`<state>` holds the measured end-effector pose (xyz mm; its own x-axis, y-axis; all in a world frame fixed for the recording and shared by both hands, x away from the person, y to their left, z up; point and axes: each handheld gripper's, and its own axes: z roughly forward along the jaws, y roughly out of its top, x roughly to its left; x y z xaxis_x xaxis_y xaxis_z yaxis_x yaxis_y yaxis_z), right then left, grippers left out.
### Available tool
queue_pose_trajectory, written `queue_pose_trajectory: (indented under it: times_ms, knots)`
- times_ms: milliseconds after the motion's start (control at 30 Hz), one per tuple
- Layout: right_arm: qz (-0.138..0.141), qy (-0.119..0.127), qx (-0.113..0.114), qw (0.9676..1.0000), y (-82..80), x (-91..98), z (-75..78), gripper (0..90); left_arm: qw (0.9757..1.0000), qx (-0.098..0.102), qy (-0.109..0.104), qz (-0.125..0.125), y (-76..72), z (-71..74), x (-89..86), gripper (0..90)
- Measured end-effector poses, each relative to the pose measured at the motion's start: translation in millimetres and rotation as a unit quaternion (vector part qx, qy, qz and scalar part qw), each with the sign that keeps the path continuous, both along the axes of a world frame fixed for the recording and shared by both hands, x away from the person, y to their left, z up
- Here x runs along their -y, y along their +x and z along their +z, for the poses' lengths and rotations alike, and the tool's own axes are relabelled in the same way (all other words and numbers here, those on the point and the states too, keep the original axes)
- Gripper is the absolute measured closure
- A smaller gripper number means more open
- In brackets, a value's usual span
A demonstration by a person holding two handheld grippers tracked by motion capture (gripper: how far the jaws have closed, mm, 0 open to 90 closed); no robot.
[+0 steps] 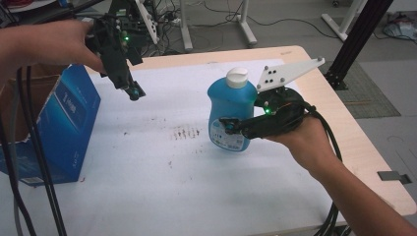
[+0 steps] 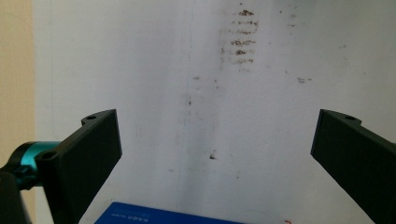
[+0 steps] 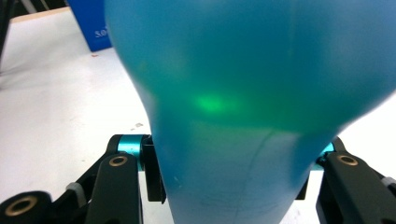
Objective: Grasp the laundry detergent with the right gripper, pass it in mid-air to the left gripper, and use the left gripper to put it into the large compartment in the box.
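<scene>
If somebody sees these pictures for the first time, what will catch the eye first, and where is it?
The blue detergent bottle with its white cap stands upright near the middle of the white table cover, and the right gripper is closed around its lower body. At the left edge a dark blue carton stands, with the left gripper hanging open above the table beside it. Brown stains mark the cover between them.
</scene>
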<state>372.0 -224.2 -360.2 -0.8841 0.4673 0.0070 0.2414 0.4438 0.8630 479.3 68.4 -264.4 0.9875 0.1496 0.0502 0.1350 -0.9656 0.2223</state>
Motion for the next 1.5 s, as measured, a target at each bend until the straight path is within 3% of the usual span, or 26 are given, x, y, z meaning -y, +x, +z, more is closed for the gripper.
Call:
queue_pose_trajectory:
  times_ms: [400, 800, 1133, 1500]
  knots:
    - [0.066, -0.002, 0.006, 0.9978, 3.8, -12.7, 22.1, 46.0, 0.9997, -0.006, -0.018, -0.013, -22.6, 19.5, -1.2, 1.8]
    - [0.144, -0.008, 0.022, 0.9894, 10.6, -32.2, 39.2, 46.1, 0.9989, -0.029, -0.019, -0.031, -49.3, 35.3, 1.8, 1.8]
    - [0.182, -0.011, 0.018, 0.9831, 11.8, -52.9, 41.1, 46.1, 0.9981, -0.034, -0.020, -0.047, -65.6, 44.9, 10.5, 1.8]
    - [0.201, -0.020, 0.015, 0.9792, 14.6, -67.0, 43.9, 46.1, 0.9973, -0.050, -0.012, -0.052, -70.7, 46.2, 19.8, 1.8]
